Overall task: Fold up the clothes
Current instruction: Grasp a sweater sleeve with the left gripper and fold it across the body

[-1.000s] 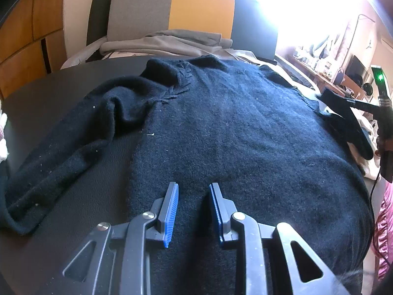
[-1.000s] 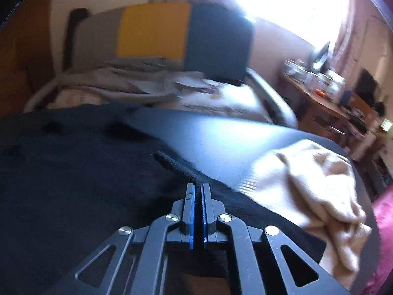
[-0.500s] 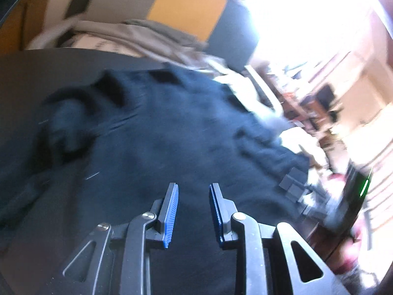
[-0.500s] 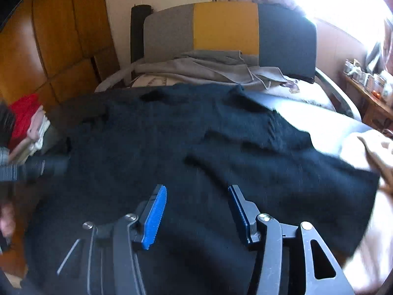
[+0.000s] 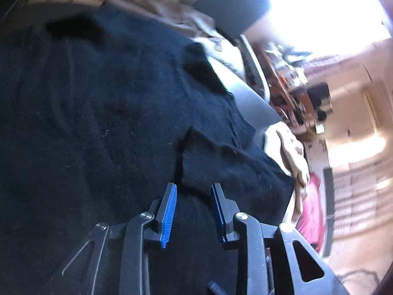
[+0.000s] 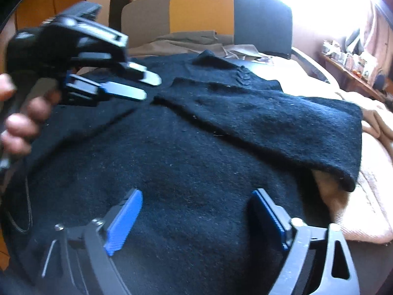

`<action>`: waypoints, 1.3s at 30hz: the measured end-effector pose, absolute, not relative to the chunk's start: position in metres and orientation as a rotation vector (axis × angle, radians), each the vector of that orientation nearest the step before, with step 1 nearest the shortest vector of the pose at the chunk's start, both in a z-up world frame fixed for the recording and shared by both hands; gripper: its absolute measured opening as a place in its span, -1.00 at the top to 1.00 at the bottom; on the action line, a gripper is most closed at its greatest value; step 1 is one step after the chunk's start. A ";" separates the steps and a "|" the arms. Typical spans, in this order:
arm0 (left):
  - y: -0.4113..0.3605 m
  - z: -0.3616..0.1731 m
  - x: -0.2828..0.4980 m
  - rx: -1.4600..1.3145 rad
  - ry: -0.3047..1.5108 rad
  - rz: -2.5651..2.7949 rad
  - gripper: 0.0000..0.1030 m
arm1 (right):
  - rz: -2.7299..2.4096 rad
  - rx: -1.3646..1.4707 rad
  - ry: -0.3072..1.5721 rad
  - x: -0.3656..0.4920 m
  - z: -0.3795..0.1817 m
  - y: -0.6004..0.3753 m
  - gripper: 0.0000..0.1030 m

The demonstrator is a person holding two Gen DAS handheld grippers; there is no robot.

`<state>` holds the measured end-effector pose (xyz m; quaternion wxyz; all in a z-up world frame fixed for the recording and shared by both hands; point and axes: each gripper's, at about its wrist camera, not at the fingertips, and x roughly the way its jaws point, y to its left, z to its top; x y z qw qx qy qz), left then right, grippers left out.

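Two claws hang over the dark sweater, which lies spread across the bench with one sleeve folded over its body toward the right edge. The right claw is opening wide, nothing between its pads. The left claw is also opening, partly apart, empty, just above the sleeve's edge. Risk, as I judge it: the thick knit may bunch, and the sleeve's cuff, overhanging a cream garment, could drag that along.

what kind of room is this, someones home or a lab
Most likely a lived-in home: a black sweater spread for folding, a padded chair draped with clothes behind it, and a cluttered desk by a bright window.
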<state>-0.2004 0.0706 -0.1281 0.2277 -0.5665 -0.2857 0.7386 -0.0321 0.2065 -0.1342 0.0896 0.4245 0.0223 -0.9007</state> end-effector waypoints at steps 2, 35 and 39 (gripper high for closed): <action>0.073 -0.135 -0.205 -1.586 -0.823 2.007 0.40 | -2.670 1.256 0.072 -0.033 -0.135 0.205 -0.99; -0.097 -0.037 -0.193 -1.158 -0.905 2.478 0.86 | -2.675 1.237 0.067 -0.030 -0.135 0.202 -1.00; -0.128 -0.050 -0.158 -1.164 -0.880 2.555 0.86 | -2.674 1.242 0.070 -0.031 -0.136 0.202 -1.00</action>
